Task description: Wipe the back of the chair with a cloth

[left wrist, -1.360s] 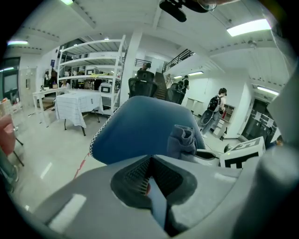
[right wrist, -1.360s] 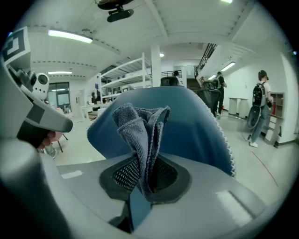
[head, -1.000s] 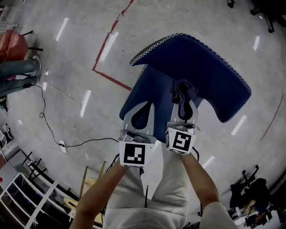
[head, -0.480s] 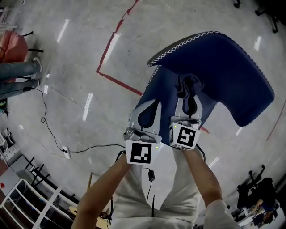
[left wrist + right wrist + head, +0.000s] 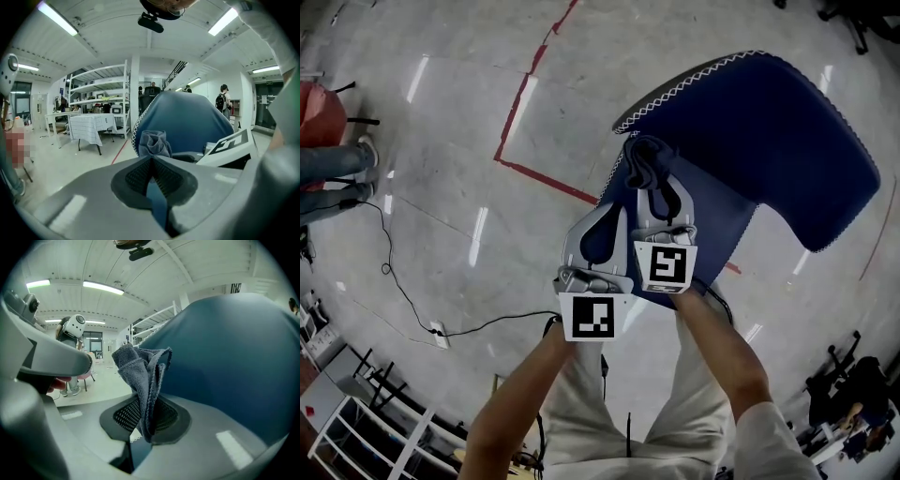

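Head view's pretty dim, with streaky glare off the shiny floor (image 5: 441, 169). Both gripper views are brighter, lit by overhead strip lights (image 5: 56, 18), with heavy fisheye bending and black corners.

Grey left tool (image 5: 611, 216), pale trousers (image 5: 628, 412)

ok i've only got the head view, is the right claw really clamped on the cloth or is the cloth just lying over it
Observer: Clamped. The right gripper view shows the right claw shut on the cloth, whose folds stand up from between the pads.
Operator: and the left one, got anything in it
Observer: Nothing. In the left gripper view the left claw has its pads together at the tips, with nothing between them.
Operator: anyone standing past the chair
Observer: Yes. The left gripper view shows a person standing well beyond the chair back.
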Demonstrator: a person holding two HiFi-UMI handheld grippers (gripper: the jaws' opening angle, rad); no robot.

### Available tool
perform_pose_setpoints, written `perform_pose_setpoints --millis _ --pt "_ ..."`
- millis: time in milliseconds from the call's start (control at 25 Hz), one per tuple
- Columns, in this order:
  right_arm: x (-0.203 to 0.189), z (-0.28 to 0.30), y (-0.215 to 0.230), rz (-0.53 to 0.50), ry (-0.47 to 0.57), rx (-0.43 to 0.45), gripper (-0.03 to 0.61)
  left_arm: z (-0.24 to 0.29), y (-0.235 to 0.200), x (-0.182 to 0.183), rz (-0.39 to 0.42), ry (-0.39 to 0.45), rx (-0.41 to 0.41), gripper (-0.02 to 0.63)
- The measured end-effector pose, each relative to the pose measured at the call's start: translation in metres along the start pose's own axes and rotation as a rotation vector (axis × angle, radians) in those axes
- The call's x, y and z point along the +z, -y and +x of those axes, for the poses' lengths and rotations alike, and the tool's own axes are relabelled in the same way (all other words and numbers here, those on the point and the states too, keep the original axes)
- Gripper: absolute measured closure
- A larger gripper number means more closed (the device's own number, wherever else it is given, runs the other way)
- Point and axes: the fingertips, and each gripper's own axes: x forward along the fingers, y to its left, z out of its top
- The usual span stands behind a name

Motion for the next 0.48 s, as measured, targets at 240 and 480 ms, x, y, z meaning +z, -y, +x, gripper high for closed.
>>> perform_pose_setpoints --millis 240,480 --pt "-0.010 0.022 0.000 -0.042 -0.028 0.015 0.508 0.003 -0.005 -0.014 -0.034 -0.042 -0.008 0.612" --pt "-0.012 0.044 0.042 0.013 -0.045 -0.120 0.508 0.004 -0.003 -0.021 -0.045 -0.042 -0.018 0.612"
